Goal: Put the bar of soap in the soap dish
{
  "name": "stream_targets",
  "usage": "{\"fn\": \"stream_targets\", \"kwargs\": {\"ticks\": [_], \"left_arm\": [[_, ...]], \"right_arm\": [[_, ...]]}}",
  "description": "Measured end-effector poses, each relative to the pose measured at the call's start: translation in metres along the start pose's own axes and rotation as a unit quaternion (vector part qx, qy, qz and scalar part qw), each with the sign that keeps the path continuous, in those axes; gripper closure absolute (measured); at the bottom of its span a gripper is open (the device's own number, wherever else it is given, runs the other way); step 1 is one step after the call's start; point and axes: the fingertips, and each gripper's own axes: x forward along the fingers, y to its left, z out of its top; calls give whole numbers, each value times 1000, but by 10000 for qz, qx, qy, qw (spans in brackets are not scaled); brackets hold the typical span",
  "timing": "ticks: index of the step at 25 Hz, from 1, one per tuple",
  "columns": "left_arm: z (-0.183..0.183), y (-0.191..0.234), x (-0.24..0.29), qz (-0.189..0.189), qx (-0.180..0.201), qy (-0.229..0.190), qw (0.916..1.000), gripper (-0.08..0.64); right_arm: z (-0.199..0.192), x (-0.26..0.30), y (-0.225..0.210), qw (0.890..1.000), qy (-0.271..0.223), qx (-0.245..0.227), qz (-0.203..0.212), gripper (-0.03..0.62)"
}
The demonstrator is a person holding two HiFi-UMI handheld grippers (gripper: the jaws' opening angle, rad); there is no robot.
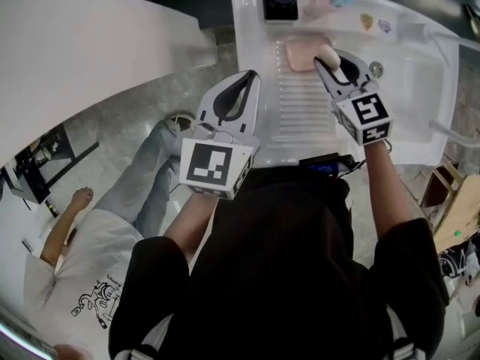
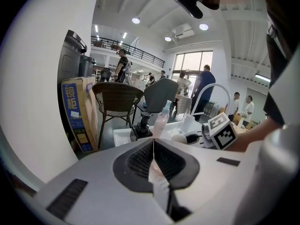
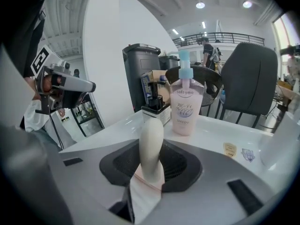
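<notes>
pump bottle: "softymo" and "SPEEDY" are printed on the label, with a line of Japanese characters between | cardboard box: two large characters are shown on a blue panel, not deciphered | stickers: too small to be read

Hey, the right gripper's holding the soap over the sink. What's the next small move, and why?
Probably ease the right gripper a little left and down, then open it. Its jaws clamp the bar of soap, which in the head view sits at the right edge of the pink soap dish and is not yet resting in it.
</notes>
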Motion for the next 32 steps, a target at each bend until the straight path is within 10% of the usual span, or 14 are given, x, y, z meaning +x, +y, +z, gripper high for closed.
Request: {"fn": "stream_targets", "kwargs": {"ticks": [18,32], "left_arm": [[-5,11,17,-102,-141,123,9998,555],[-8,19,21,-112,-195,155,9996,555]], "right_arm": [[-34,36,-15,9971,624,-440,-52,476],[-49,59,-10,9780,1110,-1757,-203,476]]}}
